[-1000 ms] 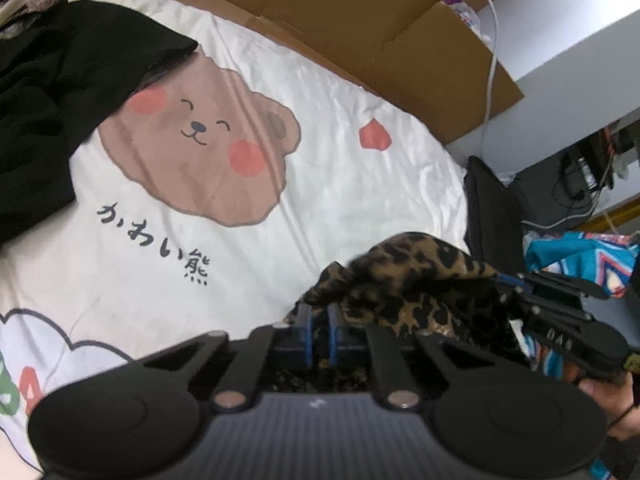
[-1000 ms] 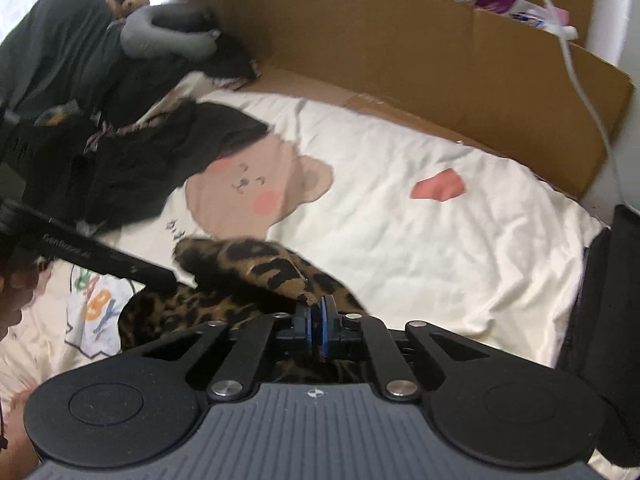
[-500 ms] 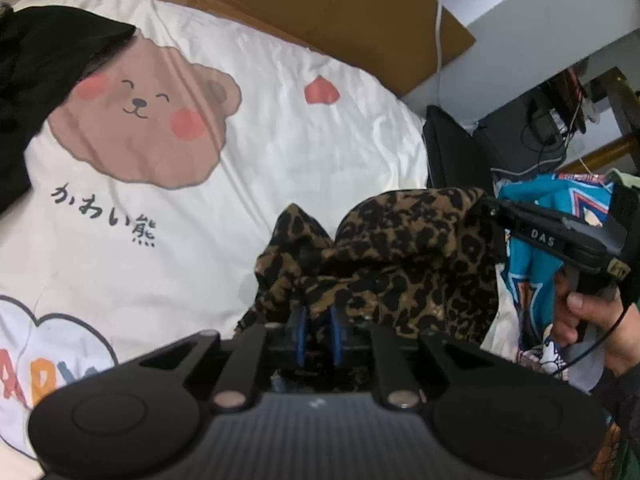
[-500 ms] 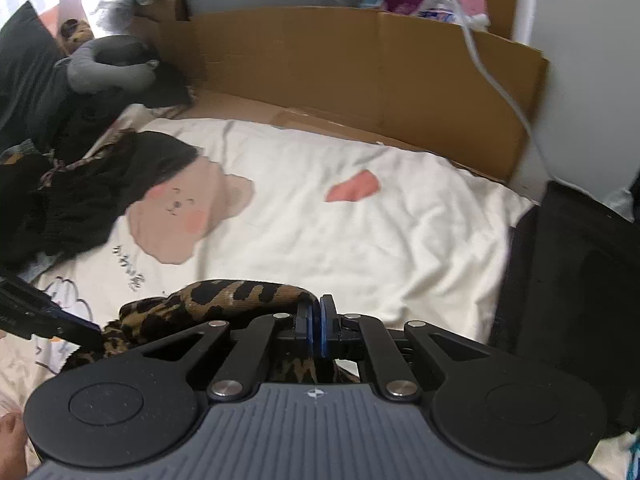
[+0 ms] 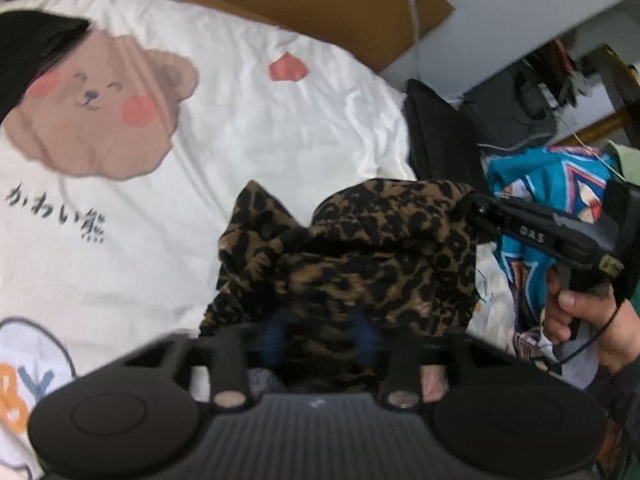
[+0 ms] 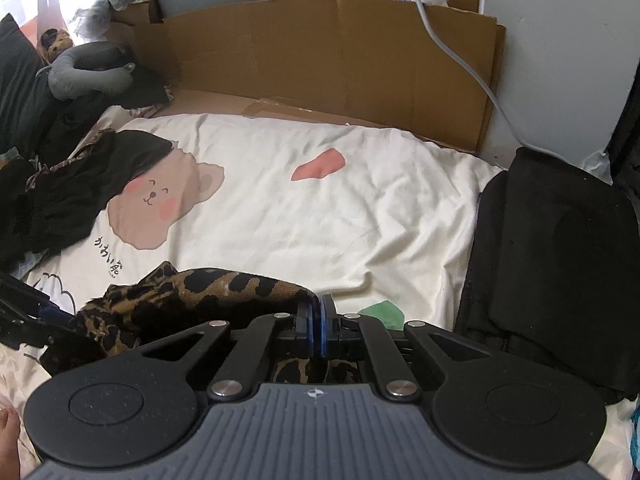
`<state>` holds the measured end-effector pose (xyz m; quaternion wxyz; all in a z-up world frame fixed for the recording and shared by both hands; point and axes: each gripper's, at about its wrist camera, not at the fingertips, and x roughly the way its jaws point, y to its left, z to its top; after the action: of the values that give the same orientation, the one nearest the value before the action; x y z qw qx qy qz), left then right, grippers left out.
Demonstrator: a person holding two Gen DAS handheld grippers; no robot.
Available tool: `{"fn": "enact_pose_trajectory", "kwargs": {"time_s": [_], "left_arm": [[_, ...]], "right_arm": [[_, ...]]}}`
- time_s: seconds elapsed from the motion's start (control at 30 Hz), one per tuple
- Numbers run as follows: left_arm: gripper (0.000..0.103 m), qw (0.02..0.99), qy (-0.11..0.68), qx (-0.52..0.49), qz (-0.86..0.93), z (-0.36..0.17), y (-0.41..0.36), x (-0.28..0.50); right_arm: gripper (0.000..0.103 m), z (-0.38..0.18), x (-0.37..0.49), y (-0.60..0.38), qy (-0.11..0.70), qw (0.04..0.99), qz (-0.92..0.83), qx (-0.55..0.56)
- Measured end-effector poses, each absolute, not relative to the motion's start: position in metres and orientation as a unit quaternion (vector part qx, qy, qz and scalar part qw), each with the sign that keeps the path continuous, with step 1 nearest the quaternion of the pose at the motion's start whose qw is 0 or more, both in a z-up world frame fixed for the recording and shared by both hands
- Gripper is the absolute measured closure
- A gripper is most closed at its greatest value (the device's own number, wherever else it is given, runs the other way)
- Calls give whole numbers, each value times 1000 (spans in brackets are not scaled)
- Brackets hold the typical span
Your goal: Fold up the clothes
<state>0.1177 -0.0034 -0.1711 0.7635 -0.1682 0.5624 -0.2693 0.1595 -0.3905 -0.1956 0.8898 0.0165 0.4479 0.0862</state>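
A leopard-print garment point(image 5: 360, 248) hangs bunched above the white bear-print sheet point(image 5: 280, 128). My left gripper point(image 5: 320, 332) sits under its near edge. Its blurred blue pads stand apart, the jaws are closing, and cloth lies between them without being visibly pinched. My right gripper point(image 5: 474, 206), held by a hand point(image 5: 580, 312), is shut on the garment's right corner. In the right wrist view the right gripper point(image 6: 317, 320) has its pads together on the leopard garment point(image 6: 200, 292), and the left gripper point(image 6: 56, 318) shows at the left edge.
Black clothes point(image 6: 60, 200) are piled at the sheet's left side. A black bag point(image 6: 552, 260) lies along the right edge of the bed. Cardboard point(image 6: 320, 52) lines the back, with a white cable point(image 6: 460, 60) over it. A teal patterned garment point(image 5: 552, 180) lies to the right.
Both grippers have carried the garment toward the right side of the bed. The left gripper's pads, together a second ago, now stand apart. The right gripper has stayed shut on the cloth.
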Motion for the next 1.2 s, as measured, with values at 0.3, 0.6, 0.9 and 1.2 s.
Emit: {"fn": "enact_pose_trajectory", "kwargs": {"time_s": [0.3,0.6,0.9,1.2], "left_arm": [[97,809,499,-167,-263,-134,30,129],[98,841,458,-175,-231,-107,79,145],[103,861,431,-205,-175,-92,139,155],[91,799,517,-255,-169,-126,111,153]], "right_arm": [[102,-188,154,-410,427,902,57,10],[102,-182,143,-442,430,902,20,31],[102,-170,122,-457,454,890,8,51],[102,-180,119,-461,462,885,0,60]]}}
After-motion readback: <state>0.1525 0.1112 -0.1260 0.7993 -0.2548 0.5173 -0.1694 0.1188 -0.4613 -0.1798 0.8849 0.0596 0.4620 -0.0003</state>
